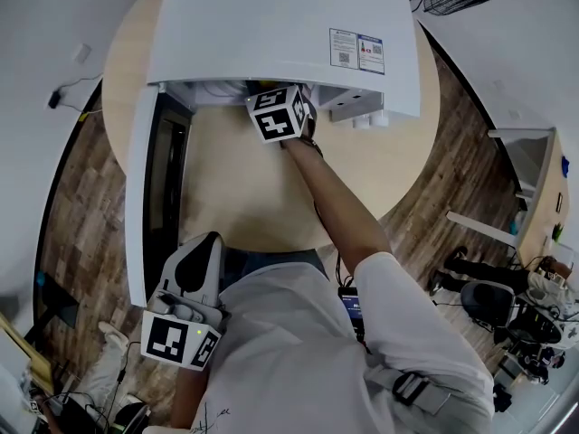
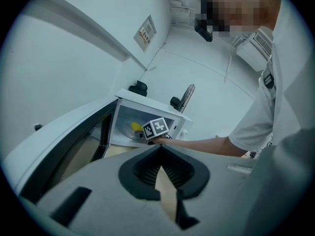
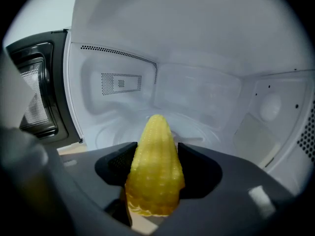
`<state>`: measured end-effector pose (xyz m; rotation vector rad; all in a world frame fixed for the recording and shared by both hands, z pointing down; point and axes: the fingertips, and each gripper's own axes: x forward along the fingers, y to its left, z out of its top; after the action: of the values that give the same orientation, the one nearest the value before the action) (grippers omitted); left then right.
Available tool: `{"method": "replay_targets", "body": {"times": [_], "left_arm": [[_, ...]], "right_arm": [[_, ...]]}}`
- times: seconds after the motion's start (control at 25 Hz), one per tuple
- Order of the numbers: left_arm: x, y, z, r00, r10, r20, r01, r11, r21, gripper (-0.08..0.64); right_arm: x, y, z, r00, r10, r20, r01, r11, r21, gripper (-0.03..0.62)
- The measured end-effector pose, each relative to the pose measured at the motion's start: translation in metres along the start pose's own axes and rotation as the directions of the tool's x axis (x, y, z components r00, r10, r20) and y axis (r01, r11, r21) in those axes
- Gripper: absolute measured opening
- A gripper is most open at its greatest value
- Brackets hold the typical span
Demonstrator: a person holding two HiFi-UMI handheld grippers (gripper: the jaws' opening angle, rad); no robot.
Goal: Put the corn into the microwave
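A yellow corn cob (image 3: 155, 171) stands tip forward between the black pads of my right gripper (image 3: 156, 151), which is shut on it. The cob is held at the mouth of the white microwave (image 1: 271, 25), over the glass turntable (image 3: 202, 127). From the head view only this gripper's marker cube (image 1: 279, 113) shows, at the opening. In the left gripper view the corn (image 2: 135, 127) sits just inside the cavity. The microwave door (image 1: 145, 197) is swung wide open to the left. My left gripper (image 1: 204, 247) hangs shut and empty by the table's near edge.
The microwave stands on a round wooden table (image 1: 271, 197). The open door (image 3: 34, 97) borders the cavity on the left. An office chair base (image 1: 507, 319) and cables lie on the wood floor to the right.
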<state>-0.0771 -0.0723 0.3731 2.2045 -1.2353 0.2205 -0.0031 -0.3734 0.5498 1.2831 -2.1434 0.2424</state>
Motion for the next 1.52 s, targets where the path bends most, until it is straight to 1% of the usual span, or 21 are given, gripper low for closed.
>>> {"method": "replay_targets", "body": {"times": [0.48, 0.64, 0.84, 1.52], "left_arm": [[-0.006, -0.001, 0.003, 1.0, 0.005, 0.006, -0.005, 1.0, 0.023, -0.009], [-0.004, -0.008, 0.002, 1.0, -0.004, 0.001, 0.004, 0.999, 0.054, -0.009], [-0.004, -0.013, -0.001, 1.0, -0.019, 0.001, 0.019, 0.998, 0.053, -0.009], [-0.015, -0.014, 0.005, 1.0, -0.013, 0.029, 0.01, 0.997, 0.076, -0.009]], "right_arm": [[-0.01, 0.0, -0.001, 1.0, 0.007, 0.007, -0.007, 0.999, 0.031, 0.272], [-0.015, 0.001, 0.0, 1.0, 0.007, 0.014, -0.008, 0.999, 0.036, 0.272], [-0.021, -0.001, -0.001, 1.0, 0.002, 0.017, -0.003, 0.999, 0.052, 0.272], [-0.046, -0.002, 0.0, 0.999, -0.022, 0.039, 0.018, 0.995, 0.099, 0.272]]}}
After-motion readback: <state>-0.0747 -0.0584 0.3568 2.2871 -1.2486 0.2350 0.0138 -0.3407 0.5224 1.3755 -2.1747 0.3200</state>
